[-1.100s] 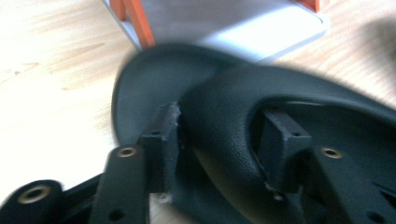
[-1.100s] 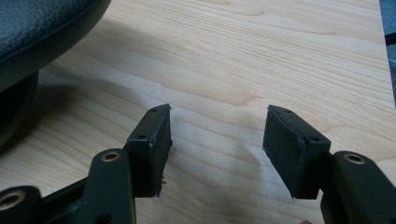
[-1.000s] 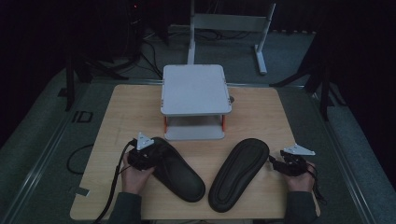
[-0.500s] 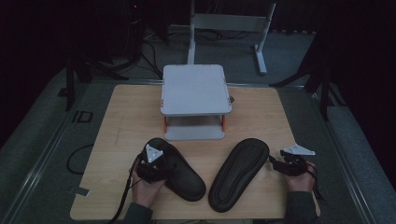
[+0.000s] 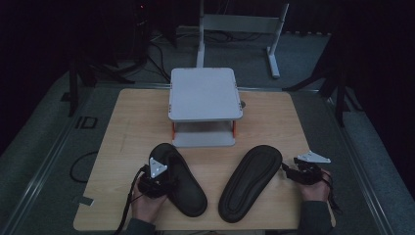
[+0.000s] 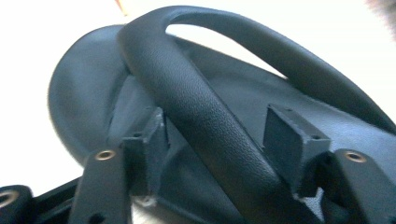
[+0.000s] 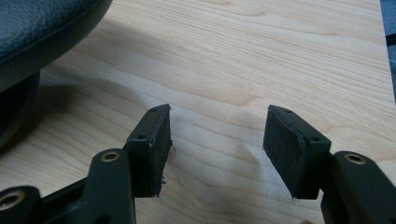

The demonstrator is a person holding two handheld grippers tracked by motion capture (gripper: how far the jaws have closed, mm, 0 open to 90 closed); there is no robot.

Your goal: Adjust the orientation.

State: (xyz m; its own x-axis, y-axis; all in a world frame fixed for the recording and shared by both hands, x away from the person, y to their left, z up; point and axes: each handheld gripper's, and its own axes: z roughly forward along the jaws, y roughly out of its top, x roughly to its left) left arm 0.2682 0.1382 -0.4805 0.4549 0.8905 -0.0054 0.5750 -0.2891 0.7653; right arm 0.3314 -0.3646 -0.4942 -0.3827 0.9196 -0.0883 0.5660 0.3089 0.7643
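Across the middle of the high view, wooden tabletop (image 5: 122,122), with a grey stand (image 5: 205,93) at its upper centre. Below it, two black slippers, splayed apart: left slipper (image 5: 188,188) at lower left, strap up; right slipper (image 5: 249,181) at lower centre-right, apparently sole up.

Looks like light moulded foam or rubber: bends rather than breaks, grained and not slippery, liable to flop if lifted by one end. Best held by the arched strap (image 6: 196,107), which stands clear of the footbed, or by the thin side edge.

At lower left, left hand-held gripper (image 5: 169,177), jaws astride that strap and just closing in; pads (image 6: 154,140) seem to press on both its sides.

At lower right, right hand-held gripper (image 5: 288,169), jaws apart with nothing between them, over bare wood just beside the right slipper's edge (image 7: 42,28).
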